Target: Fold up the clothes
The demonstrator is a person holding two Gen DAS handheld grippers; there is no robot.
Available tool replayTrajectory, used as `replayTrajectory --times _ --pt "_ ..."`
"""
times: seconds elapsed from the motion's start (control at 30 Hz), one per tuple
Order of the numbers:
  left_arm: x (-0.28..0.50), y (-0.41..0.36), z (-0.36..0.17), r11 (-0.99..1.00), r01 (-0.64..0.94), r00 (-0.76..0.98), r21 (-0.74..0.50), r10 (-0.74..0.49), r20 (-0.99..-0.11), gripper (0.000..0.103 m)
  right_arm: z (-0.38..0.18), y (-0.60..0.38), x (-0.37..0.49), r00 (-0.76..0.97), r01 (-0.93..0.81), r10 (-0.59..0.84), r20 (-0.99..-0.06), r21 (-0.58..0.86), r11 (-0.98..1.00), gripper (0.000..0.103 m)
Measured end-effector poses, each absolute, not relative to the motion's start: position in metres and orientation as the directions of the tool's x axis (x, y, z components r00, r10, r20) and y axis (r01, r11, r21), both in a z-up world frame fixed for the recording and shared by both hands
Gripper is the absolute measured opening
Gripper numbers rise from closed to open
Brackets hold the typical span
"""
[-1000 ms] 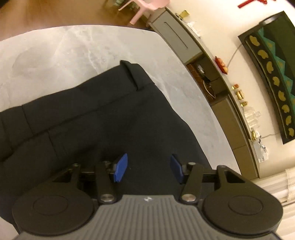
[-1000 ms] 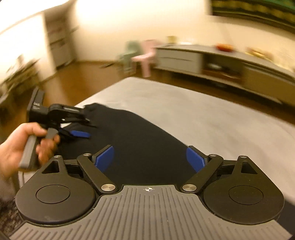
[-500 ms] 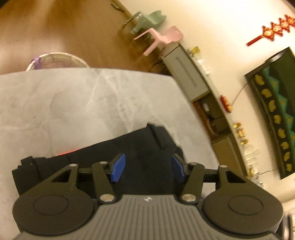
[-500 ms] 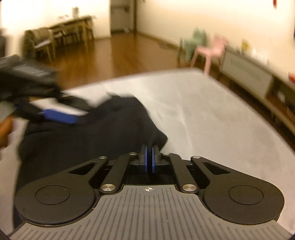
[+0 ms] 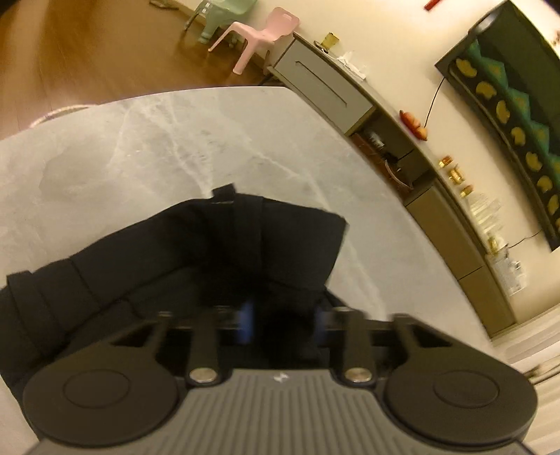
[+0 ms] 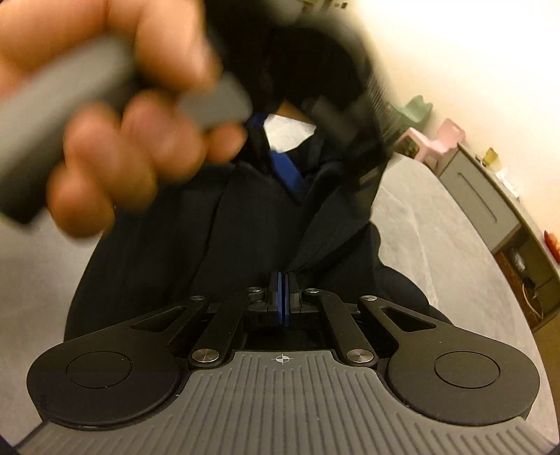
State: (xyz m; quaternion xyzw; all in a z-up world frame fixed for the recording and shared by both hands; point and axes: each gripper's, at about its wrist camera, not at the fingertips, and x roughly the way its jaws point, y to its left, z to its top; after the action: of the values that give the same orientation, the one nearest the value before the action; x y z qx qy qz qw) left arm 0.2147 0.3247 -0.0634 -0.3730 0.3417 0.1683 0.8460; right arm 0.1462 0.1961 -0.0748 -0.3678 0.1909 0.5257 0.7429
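Observation:
A black garment (image 5: 175, 252) lies bunched on the grey marble table (image 5: 140, 147). In the left wrist view my left gripper (image 5: 283, 322) is low over a raised fold of it. Its blue pads are blurred and stand apart, with dark cloth between them. My right gripper (image 6: 282, 297) is shut on an edge of the garment (image 6: 157, 245), and a taut strip of cloth runs up from its pads. A person's hand (image 6: 122, 122) holding the left gripper's handle fills the upper left of the right wrist view, very close and blurred. One blue pad (image 6: 285, 171) of that gripper shows above the cloth.
The table's curved edge (image 6: 437, 245) runs to the right. Beyond it, a long grey sideboard (image 5: 325, 94) with small items stands against the wall. A pink chair (image 5: 266, 35) and a green chair (image 5: 224, 10) sit on the wood floor. A dark wall panel (image 5: 507, 105) hangs above.
The right gripper, open a second ago, has shut on the garment and pulled it up toward the left gripper. The left gripper's pads have come closer together over a fold.

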Motion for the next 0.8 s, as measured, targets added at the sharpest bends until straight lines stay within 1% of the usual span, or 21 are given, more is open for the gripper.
replayTrajectory --times 0.03,0.1,0.13,0.17,0.2,0.23,0.3,0.37,0.5,0.6,0.63,0.67,0.73,0.8 --pt "0.208 0.327 -0.064 0.637 -0.548 0.722 -0.542 0.034 -0.691 0.008 -0.073 0.195 0.147 0.368 -0.924 0.639 -0.675 -0.339 0.174 0.001" --pt "0.192 0.329 -0.063 0.572 -0.551 0.752 -0.608 0.024 -0.659 0.006 -0.064 0.190 0.149 0.347 -0.934 0.646 -0.680 -0.310 0.175 0.012" --pt "0.180 0.329 -0.063 0.542 -0.545 0.768 -0.640 0.017 -0.640 0.006 -0.057 0.185 0.151 0.331 -0.942 0.655 -0.679 -0.284 0.181 0.027" --pt "0.168 0.328 -0.062 0.516 -0.536 0.785 -0.669 0.011 -0.620 0.006 -0.048 0.179 0.154 0.320 -0.947 0.670 -0.669 -0.252 0.200 0.048" --pt "0.157 0.327 -0.062 0.498 -0.533 0.792 -0.684 0.009 -0.611 0.006 -0.036 0.171 0.158 0.316 -0.949 0.692 -0.649 -0.212 0.234 0.055" --pt "0.151 0.325 -0.064 0.484 -0.539 0.791 -0.690 0.009 -0.611 0.006 -0.024 0.162 0.163 0.306 -0.950 0.715 -0.629 -0.157 0.269 0.059" --pt "0.141 0.320 -0.070 0.456 -0.553 0.787 -0.697 0.010 -0.617 0.006 -0.008 0.154 0.177 0.296 -0.943 0.742 -0.601 -0.060 0.328 0.059" --pt "0.139 0.317 -0.076 0.447 -0.574 0.772 -0.687 0.015 -0.635 0.006 0.000 0.160 0.195 0.308 -0.924 0.741 -0.597 -0.001 0.383 0.064" --pt "0.139 0.313 -0.071 0.484 -0.560 0.778 -0.673 0.026 -0.628 0.007 0.014 0.173 0.231 0.330 -0.868 0.736 -0.591 0.116 0.483 0.066" --pt "0.129 0.311 -0.064 0.517 -0.546 0.789 -0.659 0.054 -0.612 0.007 0.004 0.218 0.256 0.256 -0.877 0.697 -0.669 0.142 0.458 0.067" --pt "0.126 0.310 -0.063 0.524 -0.544 0.790 -0.656 0.056 -0.611 0.007 0.000 0.232 0.259 0.219 -0.881 0.690 -0.690 0.165 0.443 0.070" --pt "0.125 0.310 -0.063 0.529 -0.542 0.790 -0.653 0.056 -0.611 0.007 -0.004 0.245 0.261 0.177 -0.883 0.685 -0.706 0.193 0.427 0.076" --pt "0.125 0.310 -0.065 0.530 -0.544 0.785 -0.651 0.048 -0.617 0.007 -0.012 0.273 0.264 0.094 -0.884 0.671 -0.735 0.249 0.396 0.079" --pt "0.124 0.311 -0.069 0.525 -0.552 0.776 -0.648 0.037 -0.630 0.007 -0.021 0.300 0.267 0.009 -0.879 0.654 -0.757 0.306 0.367 0.080"
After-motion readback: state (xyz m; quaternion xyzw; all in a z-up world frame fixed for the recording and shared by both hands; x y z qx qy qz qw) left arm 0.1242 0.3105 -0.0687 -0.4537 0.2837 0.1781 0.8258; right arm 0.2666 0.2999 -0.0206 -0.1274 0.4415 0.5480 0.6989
